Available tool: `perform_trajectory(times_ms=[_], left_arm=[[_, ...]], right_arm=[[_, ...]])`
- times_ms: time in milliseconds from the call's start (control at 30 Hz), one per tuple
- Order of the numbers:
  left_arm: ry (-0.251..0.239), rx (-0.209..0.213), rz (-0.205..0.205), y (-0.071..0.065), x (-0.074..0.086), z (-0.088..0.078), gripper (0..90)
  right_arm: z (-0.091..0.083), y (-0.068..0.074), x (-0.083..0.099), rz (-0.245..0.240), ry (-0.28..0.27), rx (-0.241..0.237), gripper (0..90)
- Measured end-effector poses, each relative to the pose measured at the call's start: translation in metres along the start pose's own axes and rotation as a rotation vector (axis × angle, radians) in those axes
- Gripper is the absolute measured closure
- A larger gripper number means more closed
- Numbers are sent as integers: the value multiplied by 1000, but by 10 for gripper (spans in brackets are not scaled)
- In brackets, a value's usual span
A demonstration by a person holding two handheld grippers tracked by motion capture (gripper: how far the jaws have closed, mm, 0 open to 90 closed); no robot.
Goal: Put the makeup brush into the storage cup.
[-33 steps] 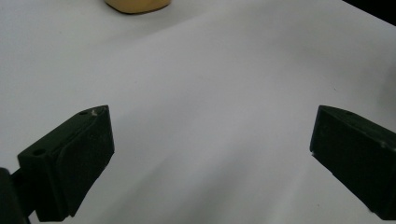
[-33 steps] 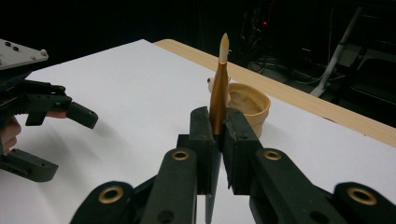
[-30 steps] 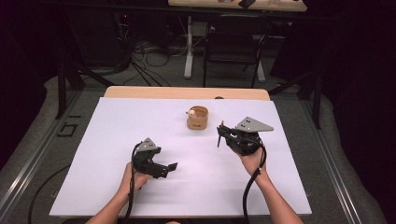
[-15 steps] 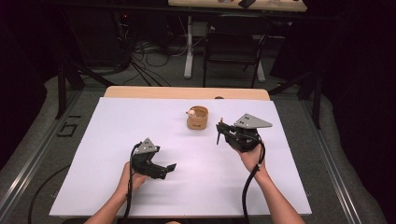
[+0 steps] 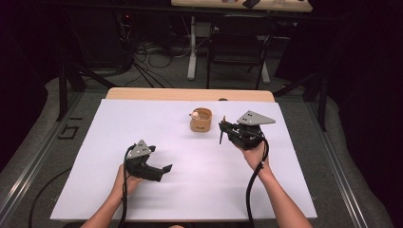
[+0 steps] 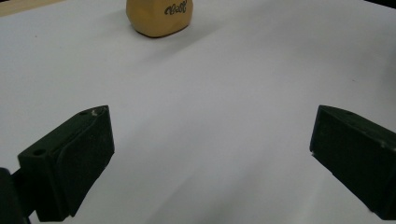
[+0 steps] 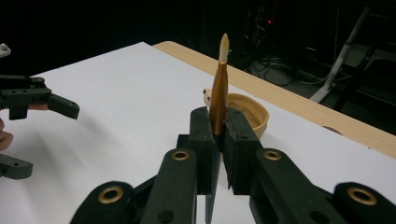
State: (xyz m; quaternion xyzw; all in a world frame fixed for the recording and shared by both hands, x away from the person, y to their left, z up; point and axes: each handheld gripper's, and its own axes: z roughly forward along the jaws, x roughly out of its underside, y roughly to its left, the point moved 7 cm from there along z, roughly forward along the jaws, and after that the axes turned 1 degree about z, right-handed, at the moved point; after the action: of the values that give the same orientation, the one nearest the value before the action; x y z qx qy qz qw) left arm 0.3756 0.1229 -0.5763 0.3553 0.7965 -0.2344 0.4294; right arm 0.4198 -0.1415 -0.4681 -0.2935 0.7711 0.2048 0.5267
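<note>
**Holding a brush beside the cup**

Gripped between the closed jaws of the right gripper (image 7: 218, 135), a slim brush (image 7: 218, 88) with an amber handle and a pale tip was held upright, its dark lower end hanging below the jaws. In the high view the right gripper (image 5: 223, 130) was seen raised above the white table (image 5: 142, 123), just right of a small tan cup (image 5: 201, 119) that stood near the far middle of the sheet. Compared with the frames from a second before, almost nothing was altered: the right gripper was found a touch nearer the cup, and the grip on the brush was unchanged. The left gripper (image 5: 165, 170) was rested low on the near left of the table, its jaws spread wide with nothing between them, and the cup (image 6: 159, 16) was seen well ahead of it. From this it was judged that the brush was being carried toward the cup and had not yet been set into it.
</note>
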Motion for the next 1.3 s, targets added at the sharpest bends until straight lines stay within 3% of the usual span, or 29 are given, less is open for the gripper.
perform_trajectory(times_ms=[333,800,1300], left_arm=[[15,2,28,0,5,-2,0],[10,-11,19,3,7,-7,0],[16,-5,39,-1,6,-4,0]], right_arm=[[8,-2,-7,-1,11,-1,833],[18,-5,-25,-17,5,-3,834],[25,-13,-45,-35,-14,14,834]])
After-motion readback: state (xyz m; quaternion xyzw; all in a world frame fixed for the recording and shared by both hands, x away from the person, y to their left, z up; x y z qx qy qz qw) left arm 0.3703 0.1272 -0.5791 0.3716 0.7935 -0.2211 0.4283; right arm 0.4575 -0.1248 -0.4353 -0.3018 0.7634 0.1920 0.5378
